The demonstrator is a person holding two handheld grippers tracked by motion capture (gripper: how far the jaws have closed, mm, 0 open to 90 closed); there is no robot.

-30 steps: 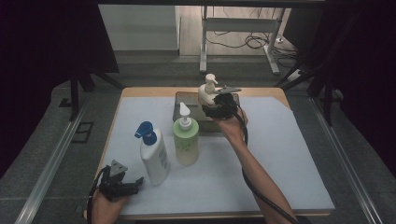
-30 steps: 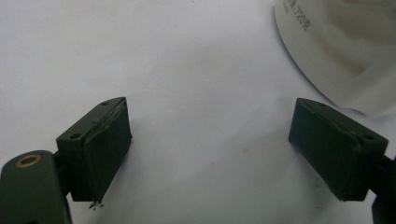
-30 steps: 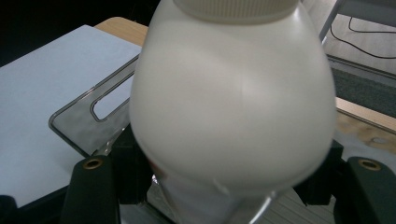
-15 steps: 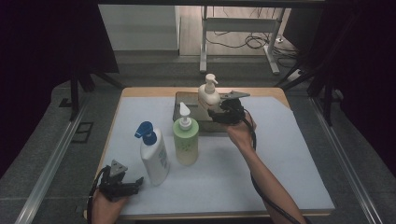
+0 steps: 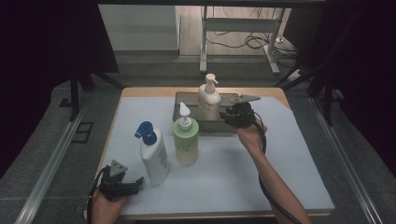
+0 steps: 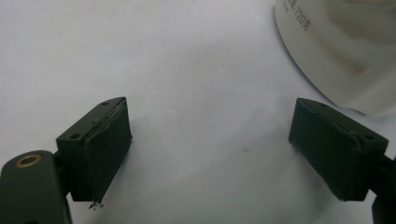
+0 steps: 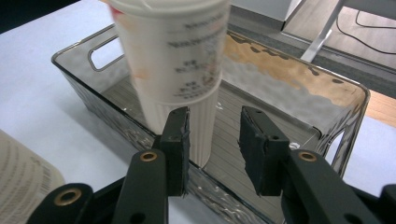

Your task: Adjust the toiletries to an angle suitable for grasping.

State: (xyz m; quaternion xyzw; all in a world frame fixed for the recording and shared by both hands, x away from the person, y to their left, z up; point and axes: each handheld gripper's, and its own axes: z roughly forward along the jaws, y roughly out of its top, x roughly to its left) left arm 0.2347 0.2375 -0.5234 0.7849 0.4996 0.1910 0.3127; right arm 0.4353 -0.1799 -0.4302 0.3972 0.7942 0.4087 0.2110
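One cream pump bottle (image 5: 208,99) stands upright in the grey tray (image 5: 184,99) at the far side of the mat, and the right gripper (image 7: 214,128) sits just in front of it with its jaws narrowly parted and holding nothing. Judging by this, one bottle is packed, while the green bottle (image 5: 186,137) and the blue-capped bottle (image 5: 154,156) stand on the mat (image 5: 299,154) awaiting their turn. The left gripper (image 6: 210,144) rests near the blue-capped bottle, jaws wide and empty.

A green pump bottle (image 5: 185,140) stands on the white table cover (image 5: 299,154) near its centre. At its eight o'clock, just beside it, stands a white bottle with a blue pump (image 5: 153,153). Beyond the table, at twelve o'clock, cables (image 5: 247,41) lie on the floor.
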